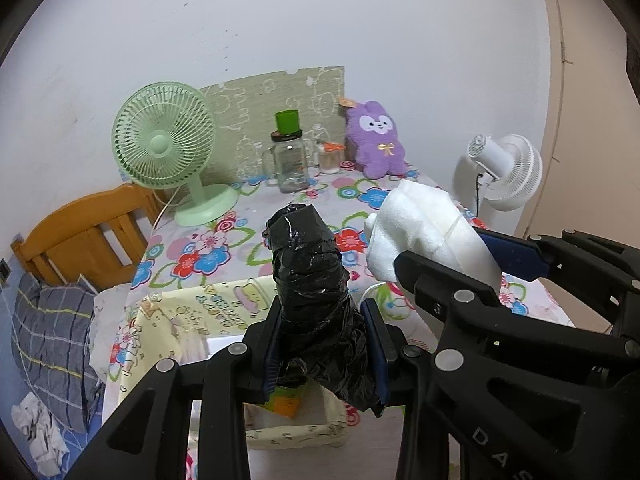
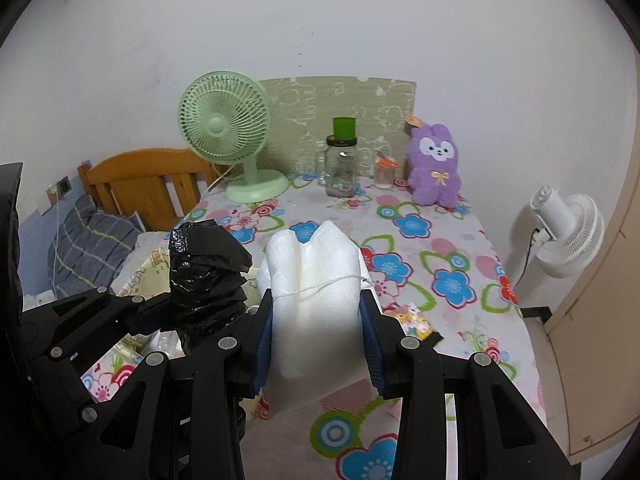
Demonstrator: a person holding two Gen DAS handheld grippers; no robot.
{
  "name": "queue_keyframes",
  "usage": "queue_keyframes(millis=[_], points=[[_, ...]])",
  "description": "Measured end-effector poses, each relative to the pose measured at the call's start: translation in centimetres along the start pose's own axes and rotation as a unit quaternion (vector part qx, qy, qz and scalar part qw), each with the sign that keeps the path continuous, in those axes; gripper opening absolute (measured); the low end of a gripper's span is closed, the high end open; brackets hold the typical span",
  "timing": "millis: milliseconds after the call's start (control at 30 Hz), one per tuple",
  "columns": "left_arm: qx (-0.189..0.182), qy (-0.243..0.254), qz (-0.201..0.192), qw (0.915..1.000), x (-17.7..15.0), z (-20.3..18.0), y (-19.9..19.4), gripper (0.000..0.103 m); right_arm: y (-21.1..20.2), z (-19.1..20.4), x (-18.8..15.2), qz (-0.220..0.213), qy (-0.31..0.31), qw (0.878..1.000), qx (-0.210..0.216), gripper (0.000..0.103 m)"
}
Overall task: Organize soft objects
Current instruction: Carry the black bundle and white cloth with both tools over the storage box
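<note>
Where legible, only "DAS" on the right tongs [image 1: 448, 264]

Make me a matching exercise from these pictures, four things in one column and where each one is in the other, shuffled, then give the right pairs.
Things
1. black plastic bundle
2. white foam bundle
3. purple plush toy
4. green cup

Places
A. on the jar's lid
B. between the fingers of the right gripper
C. at the back of the table, by the wall
D. between the fingers of the left gripper

Pairs: 1-D, 2-B, 3-C, 4-A
</note>
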State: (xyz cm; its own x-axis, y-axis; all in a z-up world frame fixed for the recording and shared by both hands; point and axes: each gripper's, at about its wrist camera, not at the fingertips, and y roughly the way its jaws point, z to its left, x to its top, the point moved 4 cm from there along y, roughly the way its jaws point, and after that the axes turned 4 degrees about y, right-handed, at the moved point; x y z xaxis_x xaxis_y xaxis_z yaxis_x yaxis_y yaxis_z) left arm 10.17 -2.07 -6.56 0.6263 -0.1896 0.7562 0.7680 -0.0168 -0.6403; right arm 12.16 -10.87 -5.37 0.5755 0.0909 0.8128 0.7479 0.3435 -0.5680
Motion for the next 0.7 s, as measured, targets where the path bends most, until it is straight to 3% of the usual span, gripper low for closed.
queue_keyframes(millis=[700], points=[[0.033, -0.034, 0.036, 0.9982, -1.5, 6.2, 2.7, 0.037, 5.4, 5.3, 1.1, 0.036, -0.024, 0.998, 0.052, 0.043]])
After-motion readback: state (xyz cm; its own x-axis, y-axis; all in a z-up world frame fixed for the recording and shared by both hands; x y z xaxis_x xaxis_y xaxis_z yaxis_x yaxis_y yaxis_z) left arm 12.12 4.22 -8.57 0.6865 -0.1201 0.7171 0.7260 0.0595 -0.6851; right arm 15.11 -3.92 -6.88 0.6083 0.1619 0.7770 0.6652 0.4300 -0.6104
